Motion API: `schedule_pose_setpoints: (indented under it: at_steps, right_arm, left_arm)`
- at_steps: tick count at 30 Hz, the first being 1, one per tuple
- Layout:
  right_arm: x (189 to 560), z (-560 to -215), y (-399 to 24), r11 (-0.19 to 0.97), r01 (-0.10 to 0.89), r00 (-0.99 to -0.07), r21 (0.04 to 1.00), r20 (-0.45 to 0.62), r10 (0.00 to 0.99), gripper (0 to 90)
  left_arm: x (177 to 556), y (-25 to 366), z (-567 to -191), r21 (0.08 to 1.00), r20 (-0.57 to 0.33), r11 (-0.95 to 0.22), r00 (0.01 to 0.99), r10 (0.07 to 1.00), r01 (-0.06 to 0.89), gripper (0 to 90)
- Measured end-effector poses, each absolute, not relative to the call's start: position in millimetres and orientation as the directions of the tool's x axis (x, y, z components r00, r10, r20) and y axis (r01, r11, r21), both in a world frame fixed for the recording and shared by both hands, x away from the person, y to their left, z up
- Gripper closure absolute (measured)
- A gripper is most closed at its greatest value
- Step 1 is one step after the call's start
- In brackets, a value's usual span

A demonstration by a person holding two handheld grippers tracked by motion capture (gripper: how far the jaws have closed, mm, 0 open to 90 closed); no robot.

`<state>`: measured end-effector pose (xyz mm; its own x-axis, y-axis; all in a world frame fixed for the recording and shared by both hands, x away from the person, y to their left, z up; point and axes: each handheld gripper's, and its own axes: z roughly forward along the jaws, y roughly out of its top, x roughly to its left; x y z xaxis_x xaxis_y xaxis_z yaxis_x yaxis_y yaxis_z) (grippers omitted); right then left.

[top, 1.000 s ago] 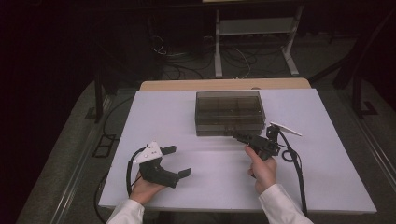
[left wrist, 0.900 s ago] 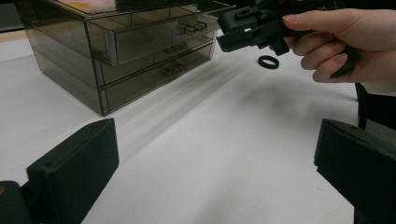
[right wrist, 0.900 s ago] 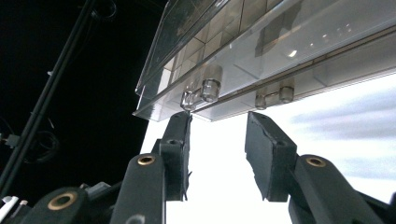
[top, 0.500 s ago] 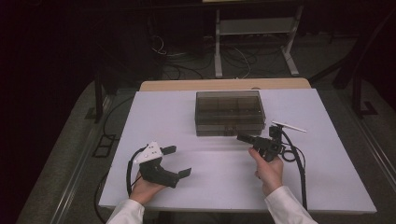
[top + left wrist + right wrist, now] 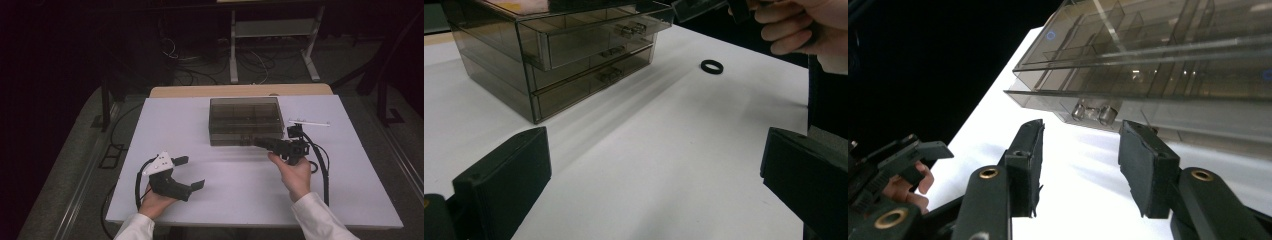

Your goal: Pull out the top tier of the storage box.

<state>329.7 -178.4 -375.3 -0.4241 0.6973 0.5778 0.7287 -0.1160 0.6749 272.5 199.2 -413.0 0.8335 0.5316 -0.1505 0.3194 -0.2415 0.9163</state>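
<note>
A smoky clear drawer box (image 5: 245, 120) stands at the table's middle back; its top drawer (image 5: 599, 42) juts out slightly. My right gripper (image 5: 262, 142) hovers at the box's front right, open, its jaws on either side of the top drawer's clear handle (image 5: 1093, 112) and a little short of it, touching nothing. My left gripper (image 5: 192, 172) rests near the front left of the table, open wide and empty, pointing towards the box (image 5: 559, 50). A small black ring (image 5: 712, 66) lies on the table to the right of the box.
The white table (image 5: 230, 200) has bare room between the two grippers. A thin white stick (image 5: 307, 122) lies right of the box. The right gripper's cable (image 5: 325, 170) loops beside the right hand. Dark floor, cables and a stand lie beyond the table's far edge.
My right gripper has moved left and towards the box front, its jaws now lined up with the top drawer's handle. The left gripper has stayed put.
</note>
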Motion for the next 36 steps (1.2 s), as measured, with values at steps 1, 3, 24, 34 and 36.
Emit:
schedule_pose_setpoints:
  at_steps: [1,3,24,34,36]
  right_arm:
    - [330,-375,-178,-0.116,0.729,-0.424,0.675,0.578,0.697,49.2]
    - [334,-369,-180,-0.068,0.722,-0.464,0.688,0.555,0.690,47.8]
    - [374,-327,-184,0.218,0.681,-0.679,0.699,0.491,0.545,34.6]
    - [387,-314,-163,0.417,0.589,-0.784,0.692,0.366,0.500,26.2]
    - [388,-312,-160,0.464,0.560,-0.808,0.686,0.329,0.489,26.0]
  left_arm:
    - [272,199,-413,0.916,-0.150,-0.242,0.834,0.532,0.319,0.0]
    - [272,199,-413,0.916,-0.154,-0.238,0.833,0.532,0.322,0.0]
    - [273,200,-413,0.917,-0.165,-0.226,0.830,0.533,0.328,0.0]
    - [272,200,-413,0.917,-0.168,-0.223,0.829,0.534,0.330,0.0]
    - [273,200,-413,0.917,-0.168,-0.224,0.829,0.534,0.330,0.0]
